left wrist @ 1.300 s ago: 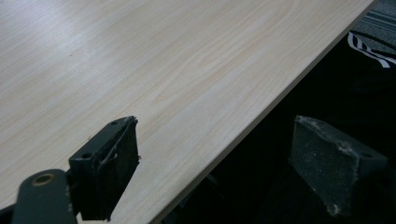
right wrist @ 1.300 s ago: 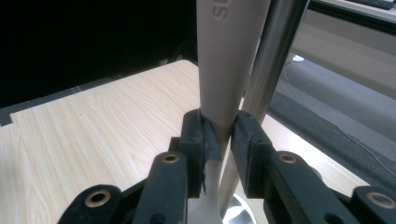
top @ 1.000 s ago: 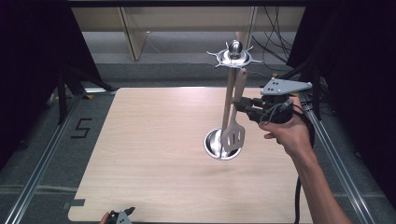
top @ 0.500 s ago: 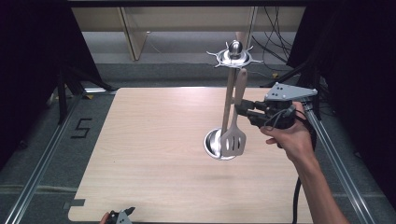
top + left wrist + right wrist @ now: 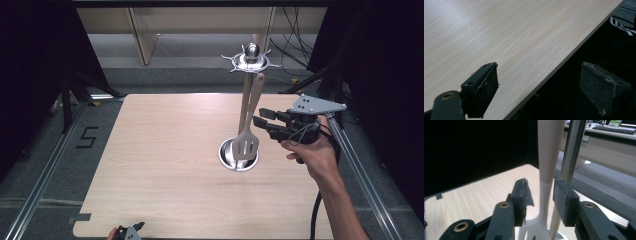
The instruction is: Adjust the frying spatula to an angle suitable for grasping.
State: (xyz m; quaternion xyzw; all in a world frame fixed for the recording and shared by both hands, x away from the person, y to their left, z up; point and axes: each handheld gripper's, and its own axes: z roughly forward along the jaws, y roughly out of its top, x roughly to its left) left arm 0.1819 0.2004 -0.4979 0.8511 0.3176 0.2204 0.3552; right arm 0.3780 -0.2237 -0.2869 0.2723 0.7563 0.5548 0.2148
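A steel utensil stand [image 5: 244,107] rises from a round base [image 5: 239,156] at the table's middle right, topped by a crown of hooks [image 5: 251,60]. From a hook hangs a spatula [image 5: 246,146] with a beige handle [image 5: 549,152] and a white slotted head. My right gripper [image 5: 260,118] sits just right of the spatula, open. In the right gripper view its jaws stand on either side of the spatula's white neck [image 5: 545,202] with a gap on each side, and the stand's pole [image 5: 571,155] is just behind. My left gripper [image 5: 128,232] is open at the table's near edge, holding nothing [image 5: 544,82].
The light wooden table [image 5: 160,150] spreads wide to the left of the stand. Metal rails [image 5: 47,175] run along both sides. Cables [image 5: 295,45] and shelving lie beyond the far edge. The left gripper straddles the table's near edge [image 5: 554,72].
The right hand and gripper have drawn slightly right and toward the person. The spatula hangs in about the same place. The left gripper has stayed put.
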